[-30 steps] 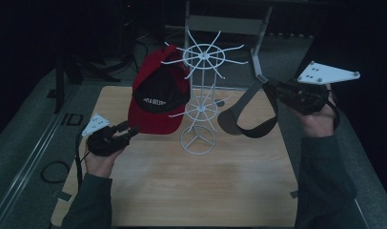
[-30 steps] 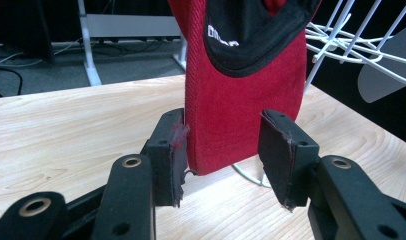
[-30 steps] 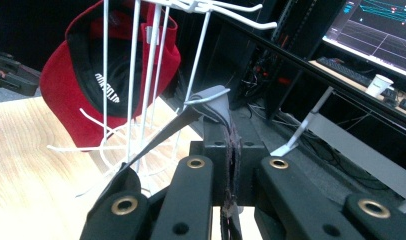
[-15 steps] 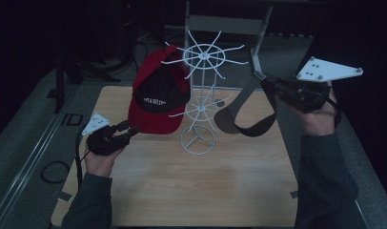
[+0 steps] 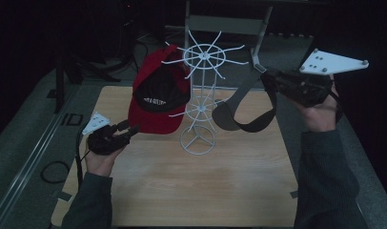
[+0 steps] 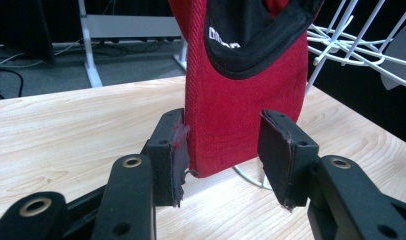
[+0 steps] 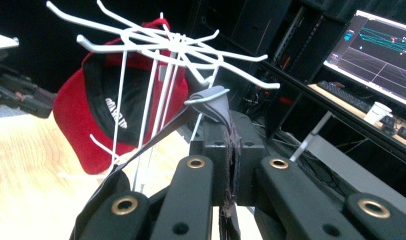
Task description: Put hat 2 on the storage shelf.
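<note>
Overhead, dark room, pale wooden table point(image 5: 191, 191); left claw point(image 6: 223, 160) spread, right claw point(image 7: 231, 150) pinching grey visor point(image 5: 229, 114).

Red cap point(image 6: 241, 100) crown cut off by top edge; logo partly hidden.

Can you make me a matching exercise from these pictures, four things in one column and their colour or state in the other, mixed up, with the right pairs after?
Column one:
1. cap
2. visor
3. wire rack
4. left tongs

Column two:
A. white, standing on the table
B. open, brim between the pads
C. red, hanging on a prong
D. grey, pinched in the shut right tongs

Pairs: 1-C, 2-D, 3-A, 4-B
</note>
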Demonstrator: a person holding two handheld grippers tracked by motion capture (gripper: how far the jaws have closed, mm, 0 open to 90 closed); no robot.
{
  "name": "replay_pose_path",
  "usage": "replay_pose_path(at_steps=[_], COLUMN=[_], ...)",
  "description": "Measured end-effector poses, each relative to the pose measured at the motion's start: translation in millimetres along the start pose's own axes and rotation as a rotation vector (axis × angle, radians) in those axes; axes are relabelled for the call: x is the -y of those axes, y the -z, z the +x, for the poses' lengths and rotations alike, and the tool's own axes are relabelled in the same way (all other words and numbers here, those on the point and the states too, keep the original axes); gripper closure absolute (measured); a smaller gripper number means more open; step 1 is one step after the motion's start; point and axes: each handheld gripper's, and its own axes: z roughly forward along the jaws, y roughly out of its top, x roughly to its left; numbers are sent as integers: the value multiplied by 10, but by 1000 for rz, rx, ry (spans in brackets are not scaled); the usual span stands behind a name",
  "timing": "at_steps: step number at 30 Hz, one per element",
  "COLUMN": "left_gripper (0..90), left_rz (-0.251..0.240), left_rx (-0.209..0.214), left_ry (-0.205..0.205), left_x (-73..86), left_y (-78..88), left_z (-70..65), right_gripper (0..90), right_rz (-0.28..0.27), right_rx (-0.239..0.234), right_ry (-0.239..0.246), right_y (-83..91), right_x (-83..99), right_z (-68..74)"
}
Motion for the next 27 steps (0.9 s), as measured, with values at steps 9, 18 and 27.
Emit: replay_pose_path(at_steps=[9, 18, 27], left_gripper=[548, 548, 549], left_rz=[4, 9, 10], left_rx=[2, 1, 2], left_ry=[0, -4, -9], left_x=[-1, 2, -1], left_y=[4, 3, -12], left_z=[8, 9, 22], right_gripper=[881, 881, 881], right_rz=[-17, -29, -20], right_rx=[-4, -10, -14], right_ry=[2, 8, -6], right_y=[-23, -53, -174], right_x=[-119, -209, -290], right_z=[-44, -68, -131])
